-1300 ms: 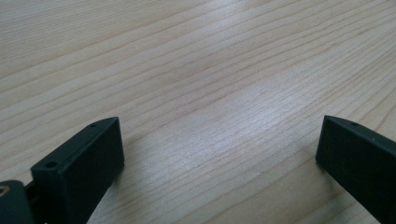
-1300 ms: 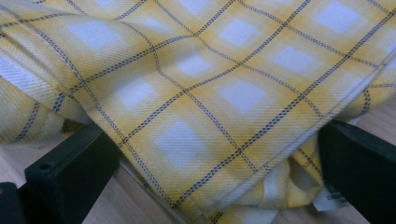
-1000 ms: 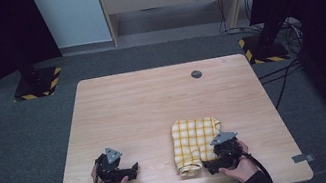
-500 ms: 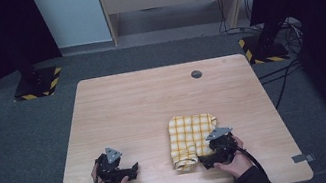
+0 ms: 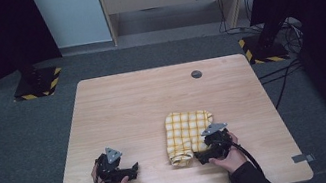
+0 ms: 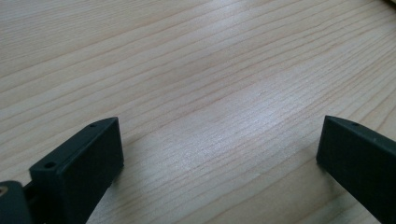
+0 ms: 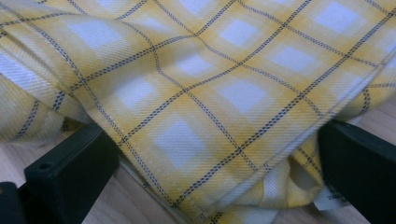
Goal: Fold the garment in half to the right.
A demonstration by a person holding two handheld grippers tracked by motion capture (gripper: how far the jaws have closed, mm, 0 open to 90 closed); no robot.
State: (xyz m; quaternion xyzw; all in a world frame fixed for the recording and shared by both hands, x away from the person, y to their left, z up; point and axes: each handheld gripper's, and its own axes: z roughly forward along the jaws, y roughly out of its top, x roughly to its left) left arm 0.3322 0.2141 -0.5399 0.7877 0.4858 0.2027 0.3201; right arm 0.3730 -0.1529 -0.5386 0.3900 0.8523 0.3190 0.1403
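Wooden table [image 5: 143, 105], folded yellow cloth [image 5: 185, 130] lengthwise front-to-back, between spread right hand-held gripper [image 5: 198, 158] jaws.

1. I see the cloth [image 5: 186, 135] on the bench [image 5: 153, 103], right of centre, toward my near edge.
2. My right gripper [image 5: 203, 155] sits at the cloth's near right corner.
3. My left gripper [image 5: 132, 170] rests well left of it.

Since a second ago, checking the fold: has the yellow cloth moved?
Yes. The yellow checked cloth has shifted slightly left, away from the table's right edge, with the right gripper at its near edge.
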